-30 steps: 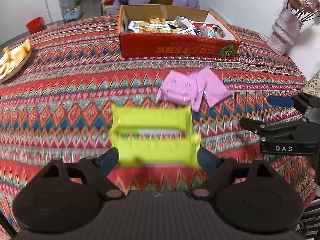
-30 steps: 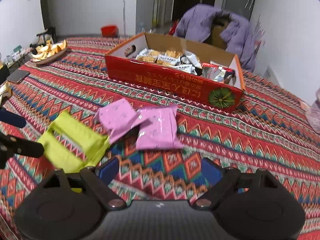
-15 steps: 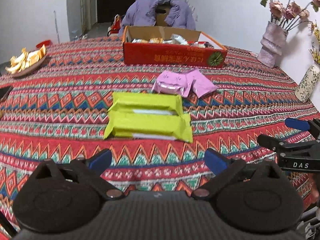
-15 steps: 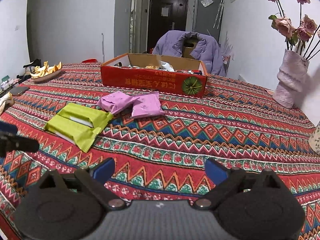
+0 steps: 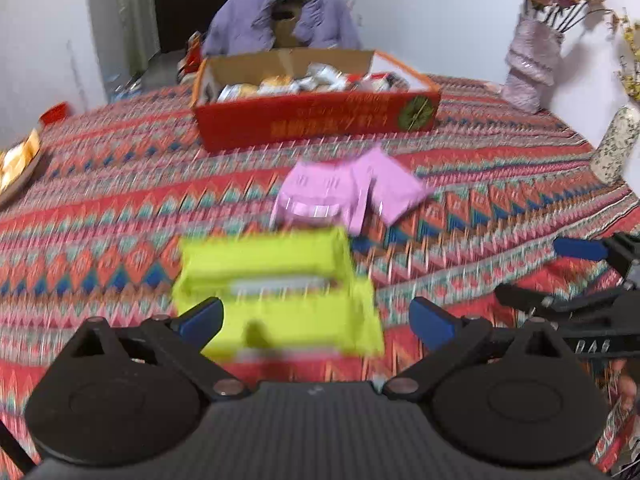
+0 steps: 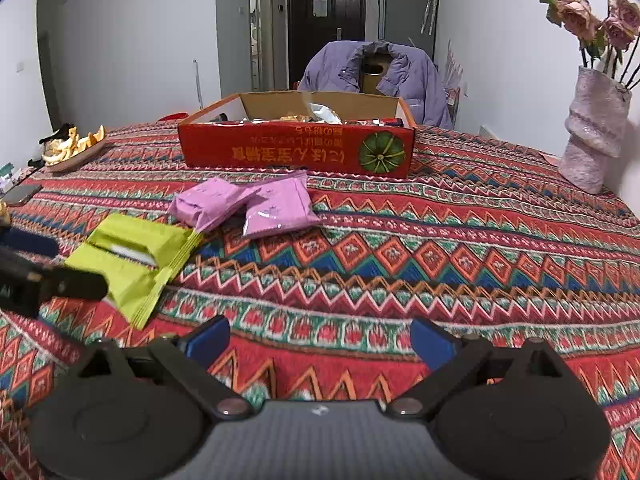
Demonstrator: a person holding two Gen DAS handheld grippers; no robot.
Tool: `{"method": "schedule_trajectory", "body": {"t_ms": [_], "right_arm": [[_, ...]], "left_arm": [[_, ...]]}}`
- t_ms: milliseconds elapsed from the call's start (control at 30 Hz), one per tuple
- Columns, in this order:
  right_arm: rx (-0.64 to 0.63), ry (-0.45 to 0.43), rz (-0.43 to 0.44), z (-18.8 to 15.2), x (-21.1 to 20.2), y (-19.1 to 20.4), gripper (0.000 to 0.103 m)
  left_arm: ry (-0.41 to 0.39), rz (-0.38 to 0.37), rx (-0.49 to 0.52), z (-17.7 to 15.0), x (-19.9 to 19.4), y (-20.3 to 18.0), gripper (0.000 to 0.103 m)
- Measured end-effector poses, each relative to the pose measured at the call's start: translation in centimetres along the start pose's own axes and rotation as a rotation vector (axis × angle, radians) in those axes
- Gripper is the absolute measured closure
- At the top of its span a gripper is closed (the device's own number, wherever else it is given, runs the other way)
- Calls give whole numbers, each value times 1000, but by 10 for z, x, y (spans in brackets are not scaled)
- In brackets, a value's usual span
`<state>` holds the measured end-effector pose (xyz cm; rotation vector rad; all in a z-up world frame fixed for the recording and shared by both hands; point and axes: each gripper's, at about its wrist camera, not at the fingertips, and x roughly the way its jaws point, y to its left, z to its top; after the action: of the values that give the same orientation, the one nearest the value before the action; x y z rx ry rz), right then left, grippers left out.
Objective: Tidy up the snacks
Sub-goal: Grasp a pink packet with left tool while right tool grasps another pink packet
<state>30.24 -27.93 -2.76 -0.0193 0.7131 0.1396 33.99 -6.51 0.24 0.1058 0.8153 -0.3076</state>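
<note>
Two yellow-green snack packets point(image 5: 276, 292) lie side by side on the patterned tablecloth, also seen in the right wrist view point(image 6: 132, 256). Beyond them lie two pink packets point(image 5: 344, 196) point(image 6: 244, 204). Further back stands an open red cardboard box point(image 5: 316, 120) point(image 6: 296, 152) holding several wrapped snacks. My left gripper point(image 5: 316, 320) is open, low over the near green packet, whose near edge shows between the blue tips without contact. My right gripper point(image 6: 320, 340) is open over bare cloth, right of the green packets, holding nothing. Each gripper shows at the other view's edge.
A plate of orange peel point(image 6: 76, 148) sits at the far left with a phone point(image 6: 22, 194) near it. A pink vase of flowers point(image 6: 592, 136) and a speckled vase point(image 5: 616, 144) stand at the right edge. A chair with a purple jacket point(image 6: 376, 76) is behind the box.
Both grippers drew back from the packets, jaws widening. The left has since dropped close to the green packets again, its view blurred; the right has come slightly lower and nearer the table.
</note>
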Motion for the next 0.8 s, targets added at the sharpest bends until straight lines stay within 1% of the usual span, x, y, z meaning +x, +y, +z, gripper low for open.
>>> {"method": "schedule_trajectory", "body": {"t_ms": [67, 167, 267, 333, 433, 467, 500, 533, 567, 600, 633, 700, 733, 800], "right_arm": [[0, -5, 5, 9, 8, -1, 6], [-6, -18, 3, 25, 20, -2, 6], [-10, -24, -3, 39, 31, -6, 6], [-8, -25, 3, 47, 39, -9, 6], [-20, -30, 9, 57, 51, -9, 6], [-24, -33, 11, 60, 56, -9, 7], [-24, -29, 17, 63, 61, -9, 7], [-23, -22, 26, 66, 66, -8, 8], [-23, -19, 34, 68, 68, -7, 8], [-25, -18, 41, 70, 72, -6, 8], [-29, -20, 49, 72, 76, -3, 8], [-34, -25, 59, 77, 84, 2, 8], [-37, -26, 65, 80, 89, 5, 8], [-29, -19, 72, 84, 99, 10, 8]], "left_arm": [[3, -9, 24, 15, 13, 1, 2], [19, -26, 76, 37, 43, 1, 2], [27, -37, 113, 52, 71, 0, 3], [46, -41, 117, 59, 87, 1, 4], [61, -71, 92, 65, 106, 9, 19], [63, -95, 79, 66, 110, 13, 24], [62, -117, 64, 67, 115, 16, 24], [39, -125, 45, 66, 116, 20, 26], [13, -129, 40, 64, 115, 22, 34], [-5, -133, 41, 64, 113, 24, 35], [-7, -144, 39, 63, 113, 27, 38], [-8, -145, 0, 62, 111, 35, 40], [-11, -139, -9, 61, 109, 39, 40], [-23, -97, -30, 59, 101, 47, 40]]}}
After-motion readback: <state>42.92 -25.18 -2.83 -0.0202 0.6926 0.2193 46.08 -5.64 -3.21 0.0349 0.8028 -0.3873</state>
